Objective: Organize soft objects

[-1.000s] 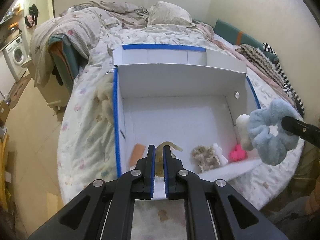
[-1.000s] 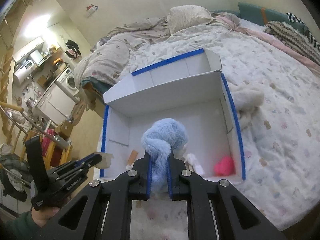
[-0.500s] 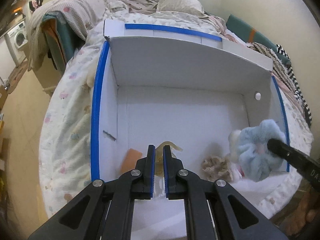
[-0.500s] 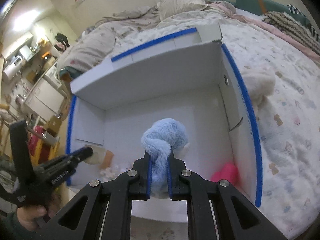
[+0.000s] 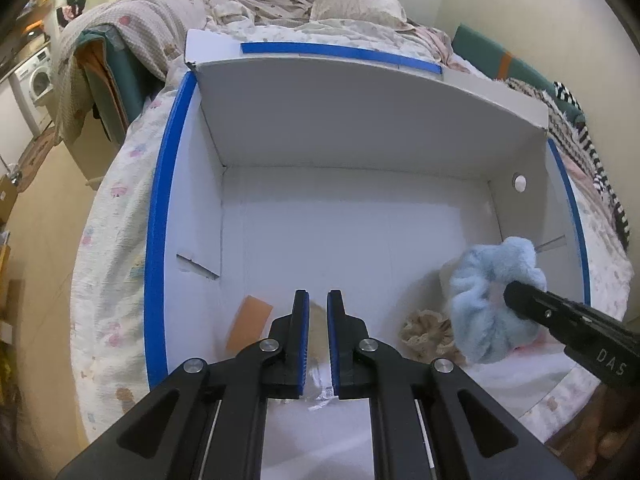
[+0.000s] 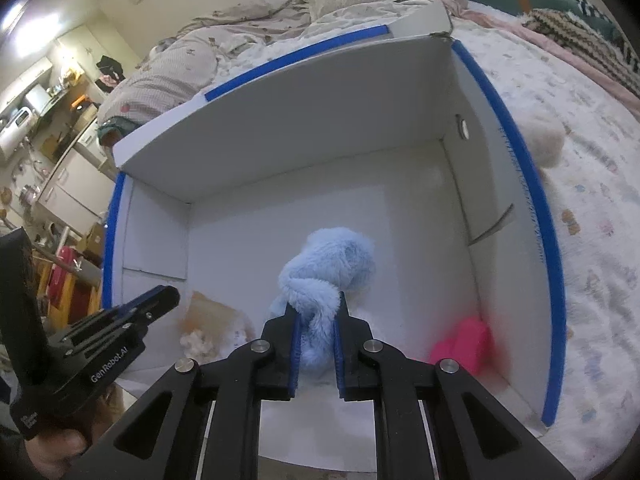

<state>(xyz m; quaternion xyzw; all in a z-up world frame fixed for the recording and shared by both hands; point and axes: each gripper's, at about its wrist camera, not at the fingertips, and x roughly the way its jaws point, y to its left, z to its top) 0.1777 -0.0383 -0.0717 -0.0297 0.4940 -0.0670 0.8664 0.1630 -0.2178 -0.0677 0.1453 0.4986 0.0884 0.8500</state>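
A white cardboard box with blue taped edges [image 5: 164, 208] [image 6: 516, 160] lies open on the bed. My left gripper [image 5: 318, 300] is shut on a thin tan item in a clear wrapper [image 5: 316, 332], low inside the box's front left. My right gripper [image 6: 318, 316] is shut on a fluffy light-blue scrunchie [image 6: 332, 264], also seen in the left wrist view [image 5: 492, 300], held inside the box at the front right. On the box floor lie an orange piece [image 5: 248, 320], a beige lace scrunchie [image 5: 424, 332] and a pink soft item [image 6: 464, 344].
The bed has a patterned white quilt [image 6: 600, 208], rumpled blankets and a pillow [image 5: 356, 4] behind the box. A cream fuzzy item [image 6: 544, 140] lies on the quilt right of the box. Floor and a washing machine [image 5: 38, 80] are at the left.
Both grippers moved forward and down into the box. The blue scrunchie went from above the box's right edge to inside it. Both grips stayed shut.
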